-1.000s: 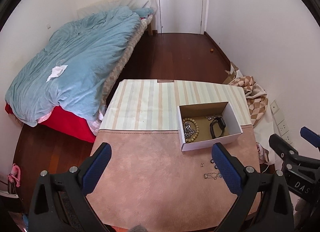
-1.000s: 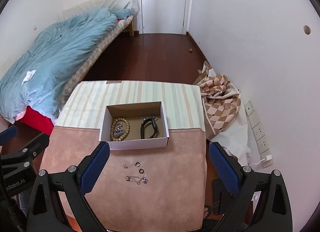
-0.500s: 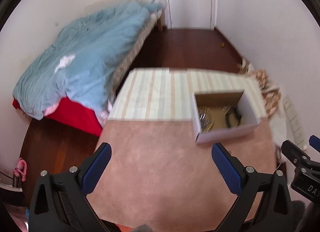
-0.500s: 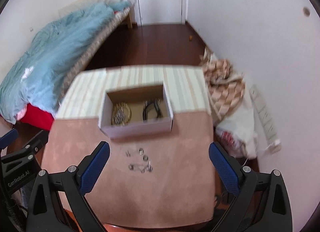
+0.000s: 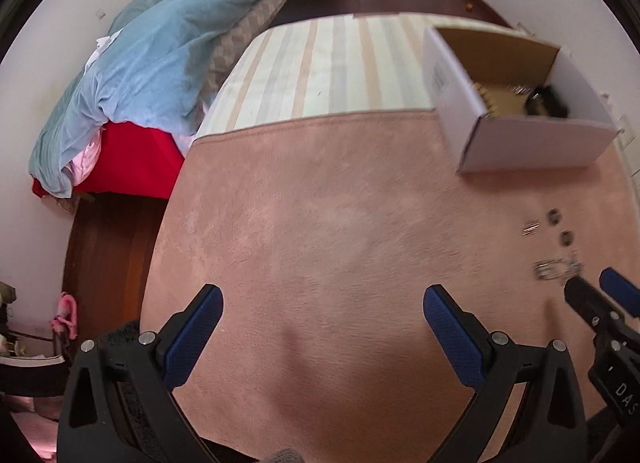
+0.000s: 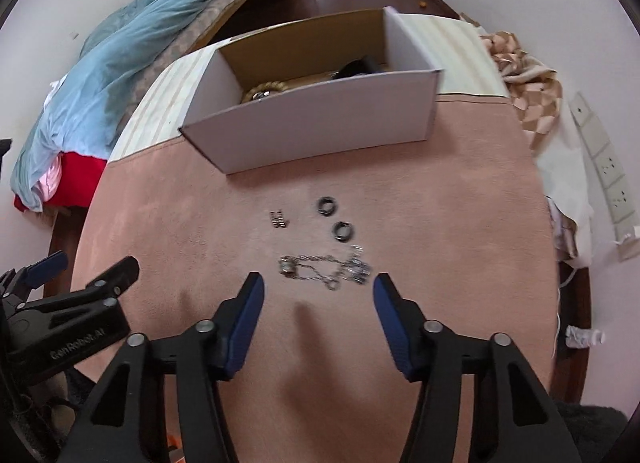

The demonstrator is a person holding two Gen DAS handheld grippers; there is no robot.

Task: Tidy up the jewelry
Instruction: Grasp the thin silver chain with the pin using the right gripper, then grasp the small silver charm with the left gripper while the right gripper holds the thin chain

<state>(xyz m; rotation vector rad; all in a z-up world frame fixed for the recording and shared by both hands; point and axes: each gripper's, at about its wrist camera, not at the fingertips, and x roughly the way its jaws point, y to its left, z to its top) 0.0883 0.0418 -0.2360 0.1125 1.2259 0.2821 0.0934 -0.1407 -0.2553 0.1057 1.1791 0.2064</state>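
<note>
Jewelry loose on the pink surface (image 6: 460, 223), both claws low over it.

We see the right claw (image 6: 319, 295) half apart, its jaws having just been closing, empty, just short of the chain (image 6: 324, 267); two rings (image 6: 336, 219) and small studs (image 6: 278, 219) lie between chain and box (image 6: 320, 123); the left claw (image 5: 322, 307) gapes wide over bare cloth.

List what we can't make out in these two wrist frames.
- Box contents: the near wall hides most of them in the right wrist view; only bead bracelet and a dark item peek over.
- Chain: motion blur, links and pendant unreadable.
- Small pair beside the two rings: too small to identify.
- Right tongs: cut off by the left wrist view's edge.
</note>
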